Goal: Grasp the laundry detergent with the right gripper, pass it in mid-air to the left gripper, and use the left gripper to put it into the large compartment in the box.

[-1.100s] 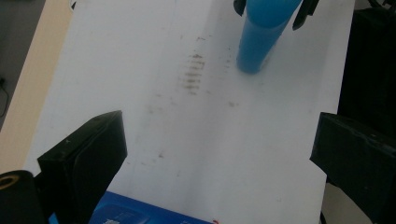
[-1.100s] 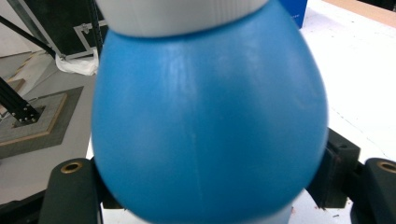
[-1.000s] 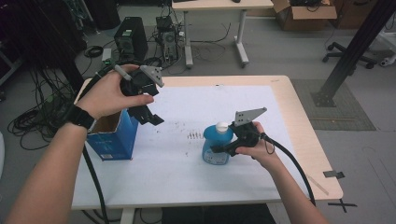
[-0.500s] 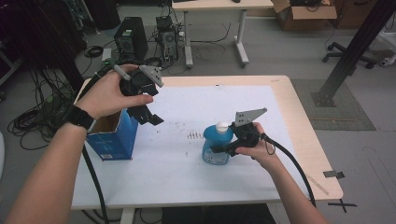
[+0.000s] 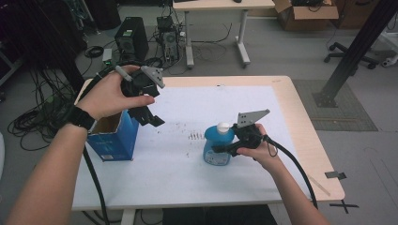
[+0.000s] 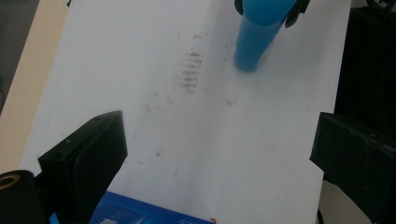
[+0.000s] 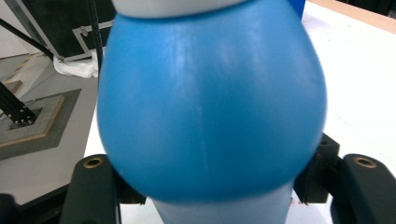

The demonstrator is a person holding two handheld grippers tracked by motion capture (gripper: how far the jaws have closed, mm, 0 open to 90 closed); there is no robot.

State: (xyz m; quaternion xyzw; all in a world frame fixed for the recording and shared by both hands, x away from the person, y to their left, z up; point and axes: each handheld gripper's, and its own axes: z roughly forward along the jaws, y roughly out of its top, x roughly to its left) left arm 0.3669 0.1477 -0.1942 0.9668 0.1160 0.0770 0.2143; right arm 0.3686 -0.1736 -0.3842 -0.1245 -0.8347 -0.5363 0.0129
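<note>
A blue bottle (image 5: 213, 157) with a white cap (image 5: 224, 126) stands upright right of the middle of the white sheet. My right gripper (image 5: 224, 147) comes in from the right, and its jaws have just been closing on the bottle's body. In the right gripper view the bottle (image 7: 210, 107) bulges between the two jaws, which press on its sides. My left gripper (image 5: 150, 119) hangs open in the air at the left, above a blue box (image 5: 112, 140). The left gripper view looks down past wide-apart jaws at the sheet, the box's corner (image 6: 149, 217) and the bottle (image 6: 254, 42).
A white sheet (image 5: 187, 178) covers most of the wooden table (image 5: 309, 140) and carries some small dark marks (image 5: 195, 136) near the bottle. The open-topped blue box stands at the left edge. Desks, computers and cables lie on the floor beyond.
</note>
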